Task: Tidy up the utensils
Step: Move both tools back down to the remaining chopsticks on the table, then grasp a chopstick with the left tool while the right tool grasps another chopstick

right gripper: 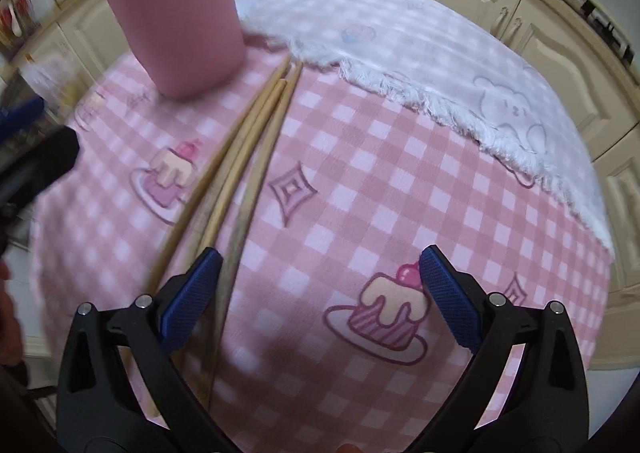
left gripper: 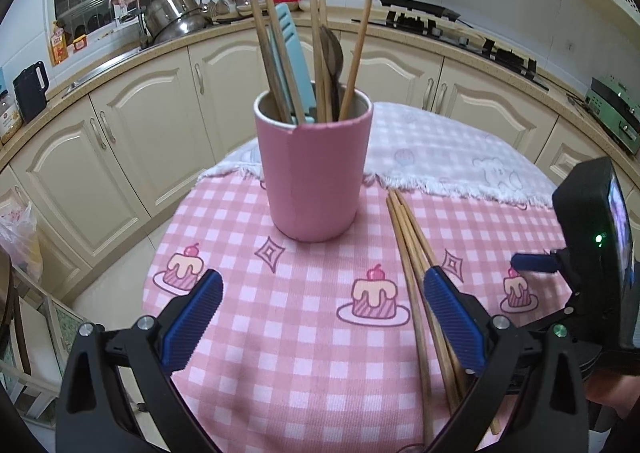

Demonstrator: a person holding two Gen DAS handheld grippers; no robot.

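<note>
A: Right gripper (right gripper: 318, 285) is spread wide with nothing in it, just above the cloth. The loose chopsticks (right gripper: 240, 157) lie by its left finger.

B: Axis?

A: Lengthwise, running away toward the pink cup (left gripper: 314, 169).

B: Left gripper (left gripper: 322, 311)?

A: Also agape and empty; the bundle passes under its right finger. Right looks better placed, I'd say.

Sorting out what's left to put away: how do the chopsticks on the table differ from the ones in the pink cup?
The loose chopsticks lie flat on the checked tablecloth, bunched side by side; the chopsticks in the cup stand tilted and fan apart. The loose ones lie alone, right of the pink cup; the stored ones share it with a blue utensil and a dark spoon. Both sets look like plain light wood.
</note>
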